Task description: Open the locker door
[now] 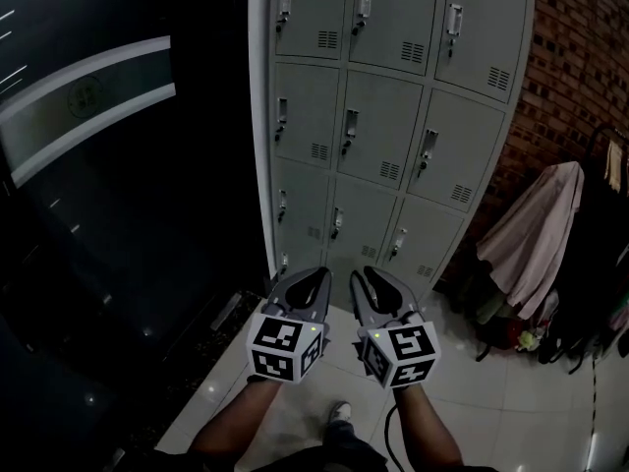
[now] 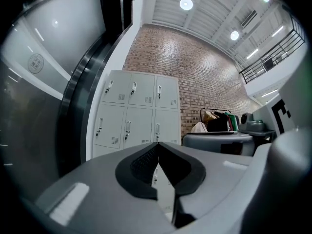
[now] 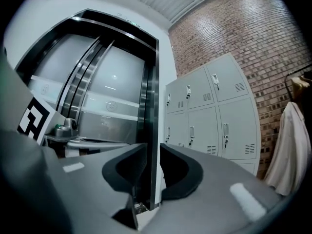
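Dim picture from the head view. The locker bank [image 1: 393, 116] stands upright straight ahead, its top row cut off by the frame edge. Its bottom row is partly hidden behind the two grippers held up in front of it. Every door looks shut, and which one is meant, I can't tell.

Each door is taller than wide, long axis vertical, with its handle at the left edge and a vent at the lower right. The fronts face the person.

Left of the locker bank the head view gives only blackness with pale streaks. The right gripper view clears that up: curved metal doors [image 3: 97, 91] in a dark frame. To the right of the bank, a pale garment [image 1: 536, 239] hangs against the brick wall [image 1: 580, 57].

The left gripper [image 1: 307, 281] is short of the bank, and its own view shows the tips pressed together with nothing pinched [image 2: 157, 144]. That view shows only two rows of lockers [image 2: 139, 113], the rest hidden behind the gripper body.

The right gripper [image 1: 373, 283] is just beside it, also short of the bank. Its view shows a clear gap between the pads, with nothing in it [image 3: 152, 147].

A shoe [image 1: 339, 413] shows on the tiled floor [image 1: 511, 401] below.
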`<action>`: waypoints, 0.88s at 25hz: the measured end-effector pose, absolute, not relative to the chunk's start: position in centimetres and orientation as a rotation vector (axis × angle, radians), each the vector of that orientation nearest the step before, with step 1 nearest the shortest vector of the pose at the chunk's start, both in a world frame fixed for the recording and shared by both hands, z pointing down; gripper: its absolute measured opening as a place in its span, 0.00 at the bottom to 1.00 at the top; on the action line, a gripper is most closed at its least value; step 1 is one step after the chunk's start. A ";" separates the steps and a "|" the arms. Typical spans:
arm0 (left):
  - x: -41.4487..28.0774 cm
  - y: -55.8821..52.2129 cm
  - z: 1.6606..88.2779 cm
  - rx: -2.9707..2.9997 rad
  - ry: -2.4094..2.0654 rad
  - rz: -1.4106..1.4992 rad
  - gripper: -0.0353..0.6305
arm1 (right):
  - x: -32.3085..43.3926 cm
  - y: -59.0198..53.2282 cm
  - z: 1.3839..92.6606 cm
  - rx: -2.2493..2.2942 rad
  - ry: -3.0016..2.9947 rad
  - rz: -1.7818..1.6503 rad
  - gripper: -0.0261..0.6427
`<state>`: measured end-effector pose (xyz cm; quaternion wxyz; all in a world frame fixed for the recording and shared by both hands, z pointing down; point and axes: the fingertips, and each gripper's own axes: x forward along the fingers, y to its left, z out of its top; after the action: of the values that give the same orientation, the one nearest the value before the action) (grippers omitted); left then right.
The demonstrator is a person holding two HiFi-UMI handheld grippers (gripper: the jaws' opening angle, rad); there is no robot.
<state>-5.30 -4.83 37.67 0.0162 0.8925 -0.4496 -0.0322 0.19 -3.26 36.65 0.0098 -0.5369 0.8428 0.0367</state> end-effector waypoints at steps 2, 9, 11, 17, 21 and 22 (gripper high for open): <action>-5.0 -6.6 38.0 2.777 -1.408 -0.094 0.06 | 0.8 -5.0 37.2 -1.676 2.628 0.107 0.15; -3.1 -13.8 36.8 2.802 -1.443 -0.067 0.06 | 3.2 -12.2 36.1 -1.649 2.647 0.149 0.15; -2.5 -16.2 36.0 2.802 -1.463 -0.070 0.06 | 4.1 -14.6 35.5 -1.640 2.652 0.162 0.15; 1.2 -23.3 33.3 2.830 -1.435 -0.081 0.06 | 7.0 -21.9 33.3 -1.597 2.665 0.191 0.15; 3.8 -27.8 29.8 2.876 -1.412 -0.105 0.06 | 8.4 -26.3 30.1 -1.574 2.676 0.286 0.15; 4.4 -28.9 28.8 2.884 -1.410 -0.114 0.06 | 8.7 -27.3 29.1 -1.569 2.677 0.314 0.15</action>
<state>4.36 -28.87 28.83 -0.0355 0.8972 -0.4387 -0.0354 8.71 -27.35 29.10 0.0115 -0.5032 0.8582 0.1006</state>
